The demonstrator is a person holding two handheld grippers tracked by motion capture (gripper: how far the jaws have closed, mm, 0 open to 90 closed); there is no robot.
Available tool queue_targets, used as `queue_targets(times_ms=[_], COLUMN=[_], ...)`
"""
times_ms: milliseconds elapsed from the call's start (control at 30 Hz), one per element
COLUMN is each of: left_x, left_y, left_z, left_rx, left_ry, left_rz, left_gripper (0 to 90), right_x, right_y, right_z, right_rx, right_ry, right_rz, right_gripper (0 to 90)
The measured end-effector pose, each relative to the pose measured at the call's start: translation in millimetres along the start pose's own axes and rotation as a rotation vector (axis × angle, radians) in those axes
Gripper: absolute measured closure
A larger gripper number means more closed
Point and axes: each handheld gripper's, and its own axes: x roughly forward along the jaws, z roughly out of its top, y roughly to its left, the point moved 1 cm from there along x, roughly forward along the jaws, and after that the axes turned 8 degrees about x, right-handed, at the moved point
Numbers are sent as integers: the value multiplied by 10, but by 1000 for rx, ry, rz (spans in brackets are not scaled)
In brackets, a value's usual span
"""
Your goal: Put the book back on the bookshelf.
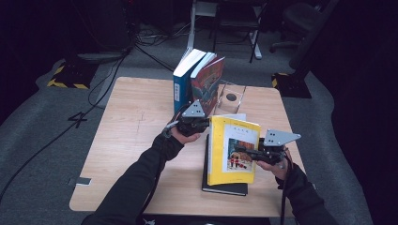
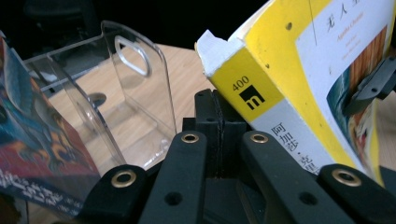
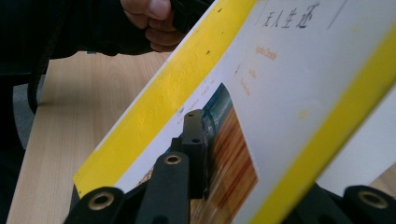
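1. Gripping first: the right gripper [image 1: 245, 151] is clamped on the yellow book [image 1: 233, 150], one jaw lying across the front cover at the picture panel, the other behind the cover. In the right gripper view the jaw tip presses flat on the cover art.
2. The left gripper [image 2: 219, 122] has its jaws pressed together w/ nothing between them; its tip sits just beside the yellow book's top spine corner. Whether it touches the spine I can't tell.
3. The yellow book is lifted & tilted, its upper edge raised toward the back of the table, its lower edge down over the black book [image 1: 225, 188] that lies flat near the front edge.
4. Behind the left gripper stands a row of upright books: a blue book [image 1: 182, 89] & a red-cover book [image 1: 209, 79] leaning on it.
5. Right of the row is a clear acrylic bookend [image 1: 231, 99], w/ a gap between it & the red cover.
6. Progress, as I judge it: two books are shelved and the yellow one is picked up but not yet stood upright; the black one is untouched on the table [image 1: 136, 122].
7. Left to do, prob.: stand the yellow book in the gap by the bookend, then the black one.
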Motion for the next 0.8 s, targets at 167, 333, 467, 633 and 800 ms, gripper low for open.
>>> queue_targets(times_ms=[167, 333, 467, 633, 800], left_x=[-72, -131, -187, -258, -340], left_y=[4, -13, -89, -181, -295], left_z=[152, 257, 259, 254, 238], left_rx=[23, 58, 70, 80, 73], left_ry=[-30, -33, -32, -52, -71], left_rz=[2, 21, 48, 46, 48], left_gripper=[900, 899, 897, 883, 801], right_x=[-22, -19, -26, -58, -106], right_y=[48, 76, 129, 234, 353], right_z=[71, 98, 89, 75, 48], right_rx=[-46, -77, -104, -142, -174], right_ry=[-44, -62, -72, -81, -86], right_rz=[-53, -98, -110, -116, -102], right_gripper=[828, 843, 848, 852, 859])
